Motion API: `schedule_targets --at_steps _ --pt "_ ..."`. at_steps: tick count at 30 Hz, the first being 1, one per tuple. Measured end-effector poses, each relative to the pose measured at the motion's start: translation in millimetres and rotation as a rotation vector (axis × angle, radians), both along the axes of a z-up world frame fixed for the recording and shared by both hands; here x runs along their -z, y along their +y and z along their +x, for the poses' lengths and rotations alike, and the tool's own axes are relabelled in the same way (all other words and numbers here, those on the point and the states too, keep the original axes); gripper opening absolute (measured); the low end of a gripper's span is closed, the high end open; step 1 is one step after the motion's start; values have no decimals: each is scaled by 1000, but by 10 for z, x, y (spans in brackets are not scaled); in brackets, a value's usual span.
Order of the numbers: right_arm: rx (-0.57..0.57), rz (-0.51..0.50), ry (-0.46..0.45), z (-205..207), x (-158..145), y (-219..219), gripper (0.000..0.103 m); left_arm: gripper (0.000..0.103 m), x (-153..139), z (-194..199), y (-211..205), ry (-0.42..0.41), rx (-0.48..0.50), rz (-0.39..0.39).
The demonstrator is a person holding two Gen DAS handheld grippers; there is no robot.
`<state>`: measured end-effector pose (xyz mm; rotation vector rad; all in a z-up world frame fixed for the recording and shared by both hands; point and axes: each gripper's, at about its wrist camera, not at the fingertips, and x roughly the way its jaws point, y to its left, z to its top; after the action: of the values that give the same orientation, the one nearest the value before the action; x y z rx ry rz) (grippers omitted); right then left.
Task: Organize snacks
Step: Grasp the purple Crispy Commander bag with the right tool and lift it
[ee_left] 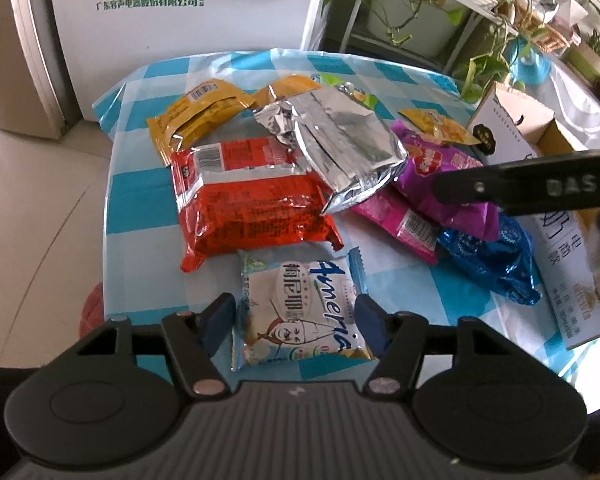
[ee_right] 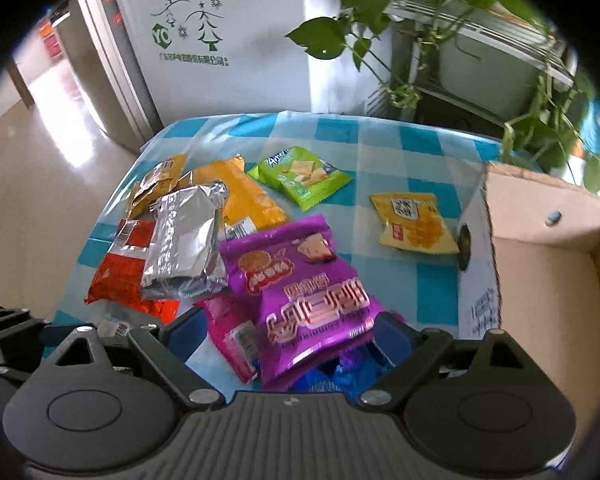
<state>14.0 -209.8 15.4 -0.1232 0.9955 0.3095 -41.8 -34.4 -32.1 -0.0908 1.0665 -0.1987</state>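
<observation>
The blue packet lies mostly hidden under the purple packet in the right wrist view. The cardboard box runs off the picture's right edge; its printing looks too blurred to read.

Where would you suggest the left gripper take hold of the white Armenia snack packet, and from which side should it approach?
Grip the white Armenia packet across its two long side edges, coming straight down from above. It lies flat on the tablecloth, apart from the red packet, and the left gripper already has its open fingers on either side of it. The crimped ends are thin and would probably slip, so I would pinch the puffed middle.
</observation>
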Motion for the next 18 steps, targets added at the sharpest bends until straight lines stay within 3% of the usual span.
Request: schedule_targets --at_steps 11,18 --pt "-24 -35 12 260 197 47 98 89 54 11 -70 -12 25 40" --pt "15 -28 25 369 272 12 100 97 125 50 -156 -5 31 71"
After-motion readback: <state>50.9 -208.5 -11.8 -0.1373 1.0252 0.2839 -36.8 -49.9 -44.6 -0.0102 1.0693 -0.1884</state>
